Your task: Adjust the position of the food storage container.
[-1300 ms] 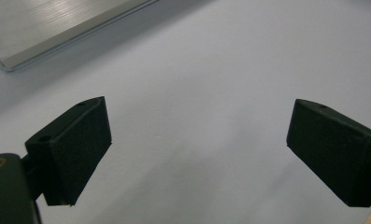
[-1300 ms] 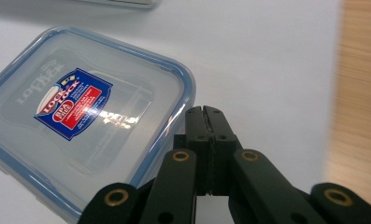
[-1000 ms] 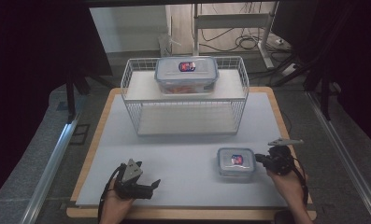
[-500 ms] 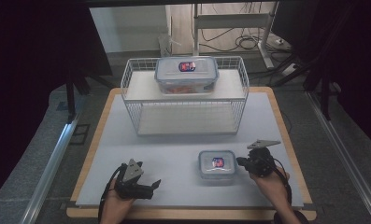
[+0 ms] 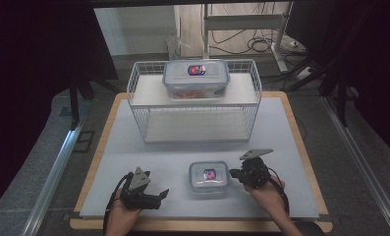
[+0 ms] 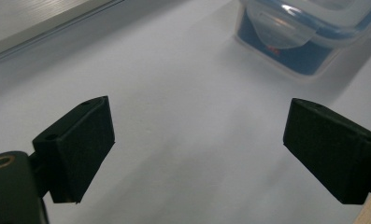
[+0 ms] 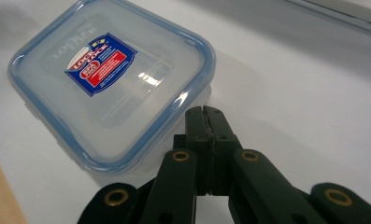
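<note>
A small clear lidded container [image 5: 208, 176] with a blue seal and a red-blue label lies on the white mat near the front. My right gripper [image 5: 234, 173] is at its right side, jaws shut together. In the right gripper view the closed tips [image 7: 205, 116] touch the container [image 7: 108, 79] at its near rim, with nothing between them. My left gripper [image 5: 162, 194] rests on the mat to the left of the container, open and apart from it. In the left gripper view, the left gripper [image 6: 197, 140] holds its jaws wide apart over bare mat, with the container [image 6: 309, 32] farther ahead.
A white wire rack [image 5: 251, 118] stands at the back of the mat. A larger lidded container [image 5: 196, 77] sits on its upper shelf. The white mat [image 5: 133, 147] lies on a wooden board whose edge [image 5: 300, 128] frames it. Dark floor and cables surround the table.
My right gripper has moved left across the mat, and the small container has slid left ahead of it. The left gripper has stayed where it was.
</note>
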A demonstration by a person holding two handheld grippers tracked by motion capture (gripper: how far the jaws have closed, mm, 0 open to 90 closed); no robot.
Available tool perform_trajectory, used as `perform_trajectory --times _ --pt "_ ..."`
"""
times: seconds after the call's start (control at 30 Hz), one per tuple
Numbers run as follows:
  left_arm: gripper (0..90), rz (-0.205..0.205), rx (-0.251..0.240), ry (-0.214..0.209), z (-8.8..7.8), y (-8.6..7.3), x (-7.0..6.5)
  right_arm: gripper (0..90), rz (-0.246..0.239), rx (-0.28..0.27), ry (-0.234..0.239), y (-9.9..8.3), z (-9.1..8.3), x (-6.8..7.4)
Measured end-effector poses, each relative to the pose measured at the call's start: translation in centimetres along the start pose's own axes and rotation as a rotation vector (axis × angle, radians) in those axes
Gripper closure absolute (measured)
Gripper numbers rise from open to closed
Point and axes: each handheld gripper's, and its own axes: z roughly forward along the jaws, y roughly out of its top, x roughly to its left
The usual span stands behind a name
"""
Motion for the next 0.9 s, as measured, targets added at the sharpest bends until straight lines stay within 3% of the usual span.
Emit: perform_trajectory --times 0.37,0.53,0.67,0.73,0.83,0.9 --pt "8.9 -0.003 0.003 -0.002 0.0 0.0 0.0 89.8 -0.046 0.018 0.081 0.0 0.6 2.7" --pt "8.8 -0.003 0.003 -0.001 -0.1 0.0 0.1 89.7 -0.071 0.044 0.097 -0.3 0.8 3.7" --pt "8.8 -0.003 0.003 0.002 -0.2 -0.1 0.2 88.5 -0.08 0.044 0.105 -0.4 0.8 3.7" --pt "8.8 -0.003 0.001 0.007 -0.4 -0.1 0.4 85.4 -0.088 0.031 0.085 -0.3 0.5 3.5" --pt "9.1 -0.014 0.016 -0.015 -0.5 -0.2 0.8 77.9 -0.126 0.001 0.035 -0.7 -0.2 2.2" --pt "9.1 -0.018 0.04 -0.025 -0.4 -0.3 0.9 74.3 -0.135 -0.009 0.033 -0.9 -0.7 1.4"
